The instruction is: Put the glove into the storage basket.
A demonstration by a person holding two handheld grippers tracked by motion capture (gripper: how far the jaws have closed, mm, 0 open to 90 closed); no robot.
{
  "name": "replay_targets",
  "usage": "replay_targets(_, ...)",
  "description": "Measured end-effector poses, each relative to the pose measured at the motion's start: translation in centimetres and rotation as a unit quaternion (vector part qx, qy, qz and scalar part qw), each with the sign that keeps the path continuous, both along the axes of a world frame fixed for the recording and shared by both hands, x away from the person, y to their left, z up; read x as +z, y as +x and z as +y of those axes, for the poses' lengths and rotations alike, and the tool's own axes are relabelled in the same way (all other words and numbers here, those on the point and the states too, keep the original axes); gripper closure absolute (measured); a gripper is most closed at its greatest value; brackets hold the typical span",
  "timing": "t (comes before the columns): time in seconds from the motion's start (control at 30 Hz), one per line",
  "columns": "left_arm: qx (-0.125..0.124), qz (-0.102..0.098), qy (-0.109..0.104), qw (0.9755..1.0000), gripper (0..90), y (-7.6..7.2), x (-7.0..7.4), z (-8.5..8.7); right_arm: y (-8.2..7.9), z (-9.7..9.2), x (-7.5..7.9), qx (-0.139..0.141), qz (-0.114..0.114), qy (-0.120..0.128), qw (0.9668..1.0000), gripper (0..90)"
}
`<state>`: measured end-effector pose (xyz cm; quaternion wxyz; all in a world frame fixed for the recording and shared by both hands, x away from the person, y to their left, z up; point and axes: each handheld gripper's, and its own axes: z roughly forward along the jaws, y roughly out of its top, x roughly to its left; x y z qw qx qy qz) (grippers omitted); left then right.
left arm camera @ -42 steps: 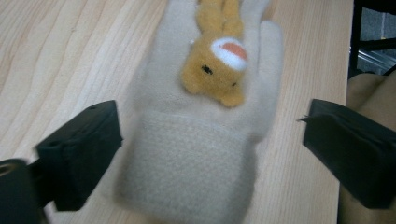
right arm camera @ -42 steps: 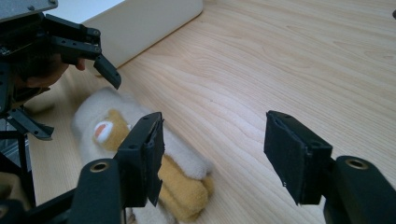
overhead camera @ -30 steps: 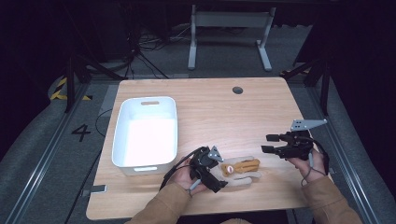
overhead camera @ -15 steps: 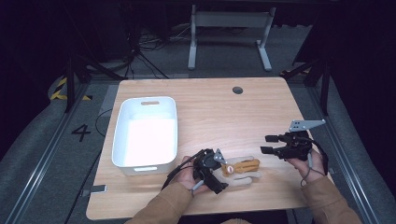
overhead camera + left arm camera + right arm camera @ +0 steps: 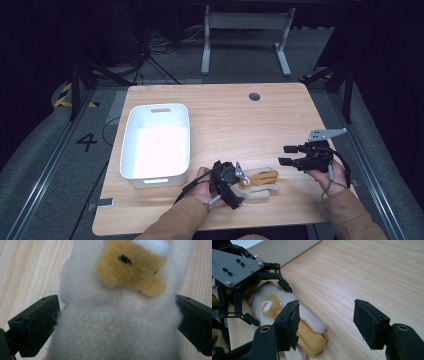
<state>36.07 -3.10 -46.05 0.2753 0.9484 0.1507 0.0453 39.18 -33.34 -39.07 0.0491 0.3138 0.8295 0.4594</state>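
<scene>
Left gripper [image 5: 240, 181] jaws wide around plush toy [image 5: 117, 315], flanks touching

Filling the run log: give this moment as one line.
left tool: around plush toy, not clamped | right tool: open, idle | bin: nothing visible inside
</scene>
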Motion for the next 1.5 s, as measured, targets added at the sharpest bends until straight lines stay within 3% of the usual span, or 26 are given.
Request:
replay_targets(0.23,-0.008,0.011,0.016,0.9998,0.7,0.1,0.2,-0.4,0.0,0.1,-0.1,-0.001,-0.001,-0.005,1.0000,38.2)
replay_targets(0.47,-0.002,0.016,0.024,0.9996,7.0,0.0,0.6,-0.4,0.0,0.1,0.0,-0.001,-0.003,-0.006,1.0000,38.3)
replay_targets(0.53,-0.005,0.015,0.029,0.9995,16.7,-0.1,1.0,-0.4,-0.1,0.2,-0.1,-0.001,-0.005,-0.010,0.9999,38.2)
replay_targets(0.67,-0.005,0.017,0.033,0.9993,25.6,-0.2,1.3,-0.5,0.0,0.2,-0.1,-0.001,-0.004,-0.011,0.9999,38.3)
replay_targets(0.77,-0.007,0.015,0.035,0.9992,46.2,-0.3,1.7,-0.4,-0.1,0.3,-0.1,0.000,-0.005,-0.009,0.9999,38.3)
replay_targets(0.97,-0.003,0.014,0.032,0.9994,65.4,-0.4,1.8,-0.1,-0.1,0.4,-0.1,-0.001,-0.004,-0.011,0.9999,38.2)
replay_targets(1.13,0.002,0.014,0.030,0.9994,69.7,-0.3,1.8,0.0,-0.1,0.3,-0.2,-0.001,-0.003,-0.009,1.0000,38.3)
replay_targets(1.27,0.003,0.029,0.021,0.9994,70.9,-0.1,1.8,0.1,-0.1,0.1,-0.3,-0.002,-0.003,-0.008,1.0000,38.7)
replay_targets(1.33,0.002,0.047,0.013,0.9988,71.1,0.3,1.8,0.3,-0.1,-0.1,-0.3,-0.004,-0.001,-0.007,1.0000,38.8)
replay_targets(1.5,0.003,0.057,0.000,0.9984,71.4,0.4,2.2,0.4,-0.1,-0.4,-0.3,-0.007,-0.001,-0.001,1.0000,39.2)
